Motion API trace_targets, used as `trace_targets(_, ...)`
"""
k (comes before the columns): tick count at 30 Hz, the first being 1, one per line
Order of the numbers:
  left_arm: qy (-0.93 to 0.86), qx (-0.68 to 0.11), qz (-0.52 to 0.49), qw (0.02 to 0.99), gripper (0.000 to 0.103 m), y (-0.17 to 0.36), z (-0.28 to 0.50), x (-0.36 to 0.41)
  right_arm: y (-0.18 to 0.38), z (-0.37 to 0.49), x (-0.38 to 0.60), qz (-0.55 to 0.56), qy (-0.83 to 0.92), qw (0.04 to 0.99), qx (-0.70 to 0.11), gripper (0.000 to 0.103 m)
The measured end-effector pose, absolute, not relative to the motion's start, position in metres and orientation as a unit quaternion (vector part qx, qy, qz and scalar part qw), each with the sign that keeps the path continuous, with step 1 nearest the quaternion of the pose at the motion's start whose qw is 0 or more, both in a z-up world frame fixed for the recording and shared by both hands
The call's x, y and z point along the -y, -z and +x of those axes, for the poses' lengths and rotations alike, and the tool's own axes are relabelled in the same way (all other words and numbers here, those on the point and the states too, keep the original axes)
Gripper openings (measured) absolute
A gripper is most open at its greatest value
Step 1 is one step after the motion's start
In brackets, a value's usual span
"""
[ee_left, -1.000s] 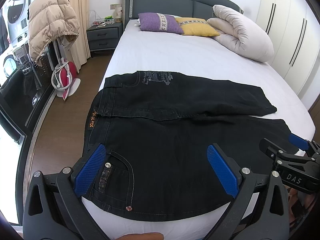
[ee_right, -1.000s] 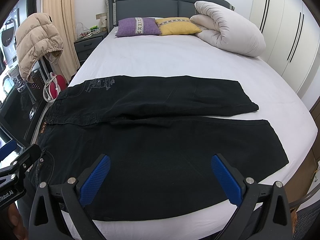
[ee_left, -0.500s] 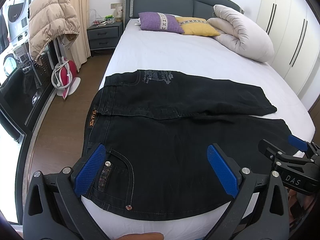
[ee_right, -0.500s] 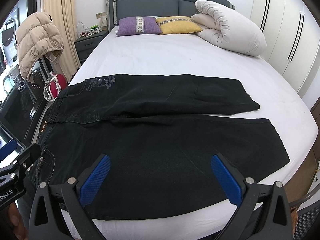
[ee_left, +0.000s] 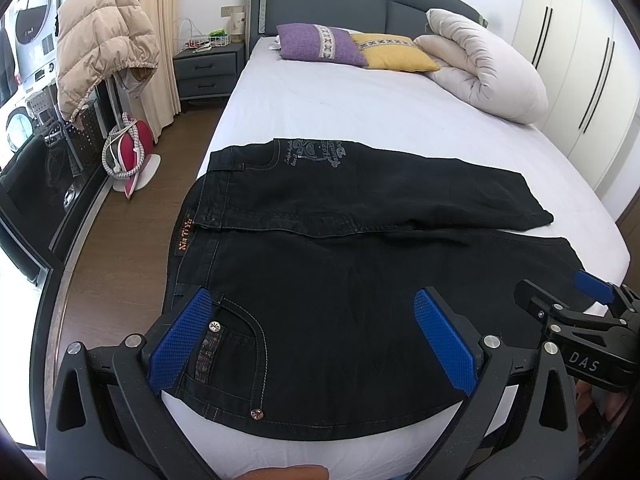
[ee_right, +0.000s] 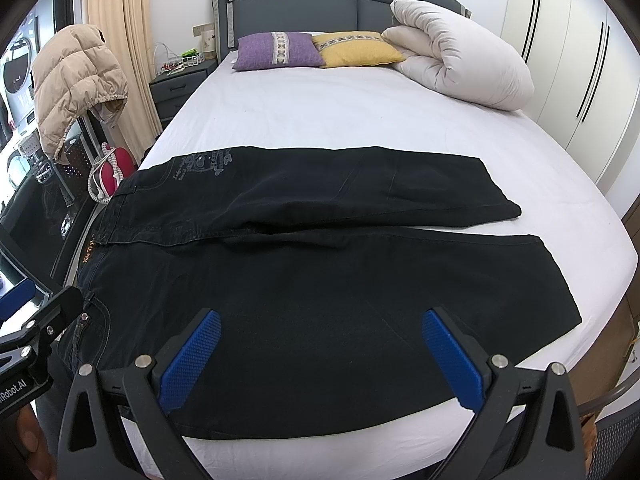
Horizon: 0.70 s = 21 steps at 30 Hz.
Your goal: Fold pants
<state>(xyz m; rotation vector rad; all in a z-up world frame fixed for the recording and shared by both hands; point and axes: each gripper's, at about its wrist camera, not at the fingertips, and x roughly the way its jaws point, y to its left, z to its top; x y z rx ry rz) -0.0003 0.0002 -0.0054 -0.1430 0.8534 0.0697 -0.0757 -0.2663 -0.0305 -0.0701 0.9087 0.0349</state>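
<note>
Little has shifted over the last second: both grippers hover at almost the same spot at the near edge of the bed [ee_left: 360,120], and the pants [ee_left: 340,264] lie as they did. They are spread flat on the white sheet, waistband toward the left side of the bed, legs running out to the right, so the long axis lies crosswise to both grippers. The left gripper [ee_left: 320,340] stands wide open and empty above the near pocket and hip, nearest the waistband. The right gripper [ee_right: 324,356] is equally wide open and empty over the near leg, closer to the hems. Whether either pad touches cloth is hard to judge through the fisheye; probably neither does. Each hand looks placed to pinch the near edge.
</note>
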Motion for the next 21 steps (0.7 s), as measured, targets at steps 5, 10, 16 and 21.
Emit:
trace_targets(5,-0.034,-0.414,-0.069,0.907,0.103,0.0057,-0.0004,0.0002,0.0304,-0.0754,0.2666,-0.033,-0.017,0.898,-0.439,0.103)
trace_targets(10,-0.035,-0.413,-0.069,0.907,0.103,0.0056,-0.0003,-0.0004,0.0313,-0.0759,0.2655,-0.033,-0.018,0.898,-0.439,0.103)
trace_targets(16,-0.039,-0.414,-0.064,0.907,0.103,0.0074,-0.0018,0.0021,0.0326,-0.0768,0.2649,-0.032,-0.018,0.897,-0.440,0.103)
trace_targets(21,-0.047,-0.410,-0.054,0.909,0.103,0.0071,-0.0016,0.0035,0.0354,-0.0793,0.2625,-0.032,-0.019,0.897,-0.440,0.103)
